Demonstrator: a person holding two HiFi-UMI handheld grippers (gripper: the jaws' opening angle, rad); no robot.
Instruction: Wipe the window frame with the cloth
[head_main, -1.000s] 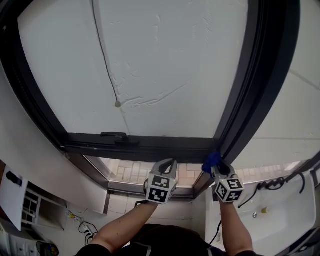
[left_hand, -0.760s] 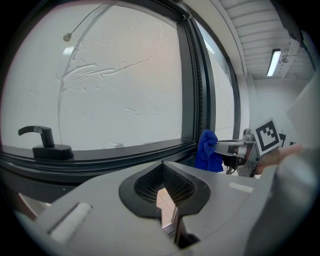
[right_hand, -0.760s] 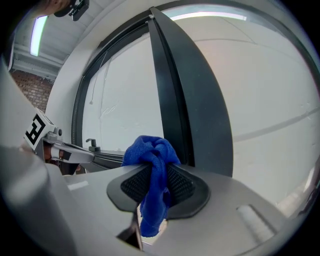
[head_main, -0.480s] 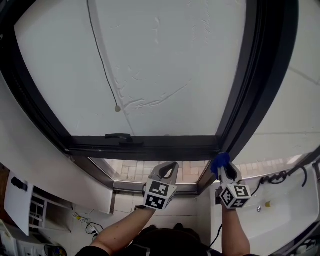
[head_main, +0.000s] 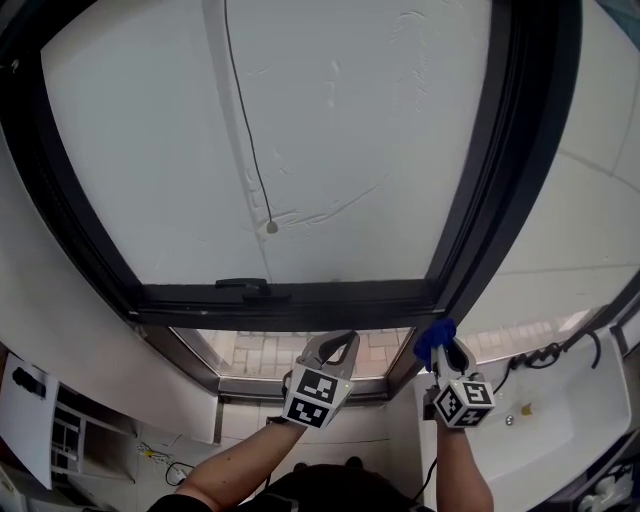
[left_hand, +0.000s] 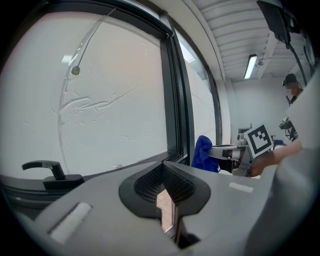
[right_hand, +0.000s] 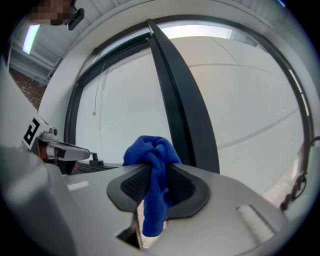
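Note:
The dark window frame (head_main: 470, 220) surrounds a frosted pane, and its bottom rail (head_main: 290, 300) crosses the head view. My right gripper (head_main: 442, 345) is shut on a blue cloth (head_main: 433, 337), which sits at the frame's lower right corner. In the right gripper view the cloth (right_hand: 151, 155) bunches over the jaws in front of the frame's upright (right_hand: 175, 110). My left gripper (head_main: 338, 345) hovers just below the bottom rail, shut and empty. The left gripper view shows its jaws (left_hand: 165, 195) closed, with the cloth (left_hand: 202, 152) off to the right.
A black window handle (head_main: 245, 287) lies on the bottom rail at left. A pull cord with a bead (head_main: 271, 227) hangs across the pane. Below are a lower pane (head_main: 270, 350), a white sink (head_main: 560, 430) with cables (head_main: 545, 355) at right, and white wall either side.
The head view has tilted, so the pane and cord sit differently. Both grippers stay under the frame's lower right corner; the right one with the cloth has drifted slightly down and right.

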